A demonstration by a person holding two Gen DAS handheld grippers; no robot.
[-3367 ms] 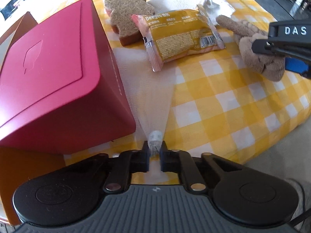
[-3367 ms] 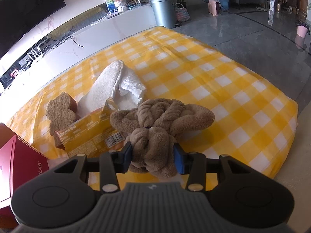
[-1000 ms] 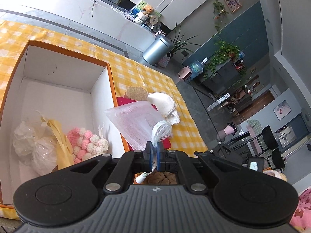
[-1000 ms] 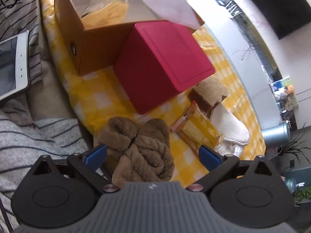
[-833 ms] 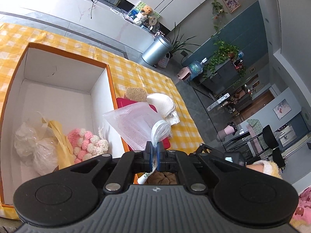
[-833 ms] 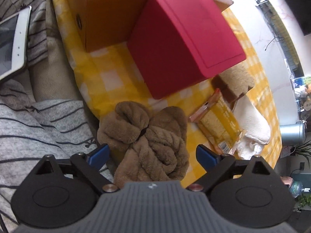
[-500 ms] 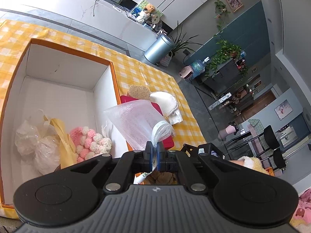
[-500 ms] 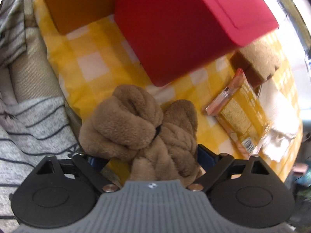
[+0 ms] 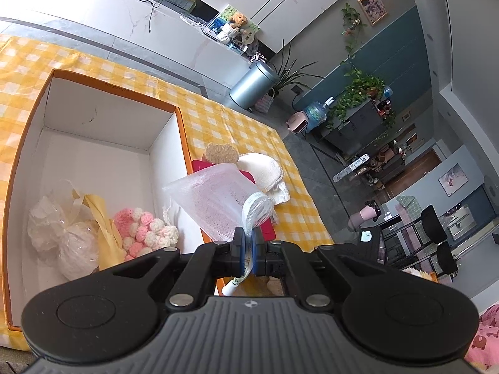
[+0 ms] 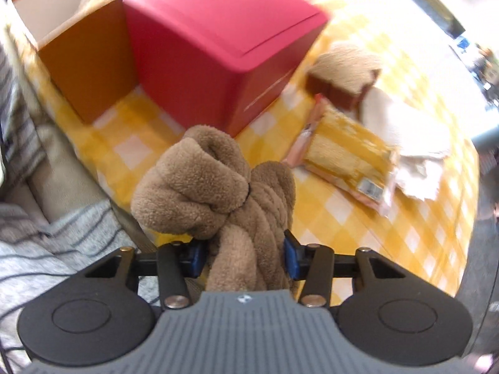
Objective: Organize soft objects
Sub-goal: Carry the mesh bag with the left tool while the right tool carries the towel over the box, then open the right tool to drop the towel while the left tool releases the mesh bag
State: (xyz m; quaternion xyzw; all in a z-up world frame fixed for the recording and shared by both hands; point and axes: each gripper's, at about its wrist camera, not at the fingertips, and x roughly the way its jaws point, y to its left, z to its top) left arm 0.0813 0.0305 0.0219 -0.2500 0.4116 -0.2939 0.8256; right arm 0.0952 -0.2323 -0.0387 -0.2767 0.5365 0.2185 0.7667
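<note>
My left gripper is shut on the trimmed edge of a white mesh bag and holds it in the air over the right wall of an open orange box. In the box lie a pink and white pompom item, a yellow ribbon and clear plastic bags. My right gripper is shut on a brown plush toy, held above the table's near edge beside the red box.
On the yellow checked cloth lie a yellow snack packet, a brown bear-shaped sponge and a white cloth. The orange box's outer side stands left of the red box. A striped fabric lies at lower left.
My right gripper has closed in on the brown plush toy and lifted it, swinging toward the red box. My left gripper holds the mesh bag nearly still above the orange box.
</note>
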